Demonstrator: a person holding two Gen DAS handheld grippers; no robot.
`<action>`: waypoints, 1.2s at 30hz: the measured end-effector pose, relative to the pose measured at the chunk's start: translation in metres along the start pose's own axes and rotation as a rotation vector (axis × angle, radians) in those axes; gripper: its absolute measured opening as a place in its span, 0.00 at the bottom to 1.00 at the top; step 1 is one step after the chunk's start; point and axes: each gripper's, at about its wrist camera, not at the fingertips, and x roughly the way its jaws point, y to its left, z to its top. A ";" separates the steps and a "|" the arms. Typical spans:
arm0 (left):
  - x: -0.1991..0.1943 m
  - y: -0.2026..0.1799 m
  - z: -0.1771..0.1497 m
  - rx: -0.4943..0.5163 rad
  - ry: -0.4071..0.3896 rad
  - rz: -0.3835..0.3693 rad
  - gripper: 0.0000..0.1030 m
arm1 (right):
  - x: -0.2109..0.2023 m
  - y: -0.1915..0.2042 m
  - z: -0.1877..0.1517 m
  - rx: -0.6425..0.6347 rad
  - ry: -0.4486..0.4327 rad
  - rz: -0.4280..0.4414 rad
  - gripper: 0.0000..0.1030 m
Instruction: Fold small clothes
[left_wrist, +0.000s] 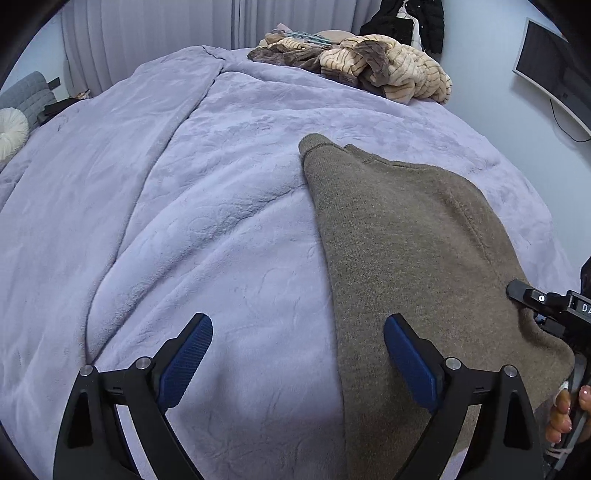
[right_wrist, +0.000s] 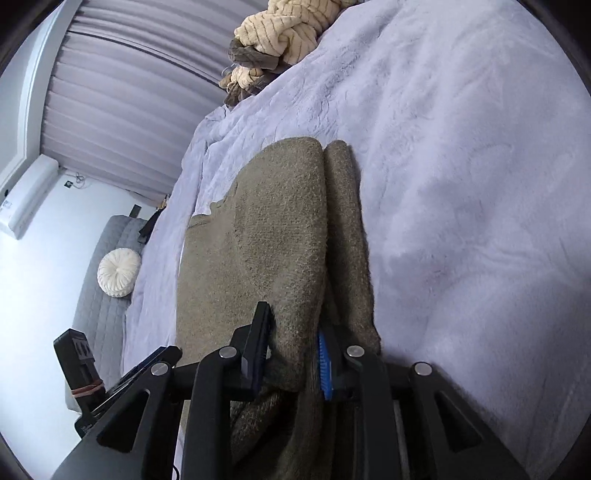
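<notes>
An olive-brown knit garment (left_wrist: 406, 236) lies partly folded on the lavender blanket (left_wrist: 184, 221). My left gripper (left_wrist: 297, 350) is open and empty, just above the blanket at the garment's left edge; its right finger is over the knit. My right gripper (right_wrist: 293, 350) is shut on the garment's near edge (right_wrist: 291, 332), with a fold of knit pinched between its blue pads. It also shows at the right edge of the left wrist view (left_wrist: 546, 302). The garment (right_wrist: 258, 240) stretches away from it, one long side folded over.
A heap of beige striped and brown clothes (left_wrist: 369, 70) lies at the bed's far end. A grey chair with a round white cushion (right_wrist: 118, 267) stands beside the bed. A monitor (left_wrist: 554, 74) hangs on the right wall. Curtains hang behind.
</notes>
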 end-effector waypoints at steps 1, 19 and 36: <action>-0.004 0.004 0.000 0.003 -0.005 0.002 0.92 | -0.006 -0.001 -0.002 0.005 -0.001 0.003 0.28; 0.005 -0.005 -0.060 0.048 0.122 -0.002 0.93 | -0.051 -0.001 -0.080 -0.201 0.082 -0.231 0.07; -0.002 -0.005 -0.062 0.002 0.118 0.021 0.93 | -0.064 0.065 -0.053 -0.322 -0.040 -0.244 0.11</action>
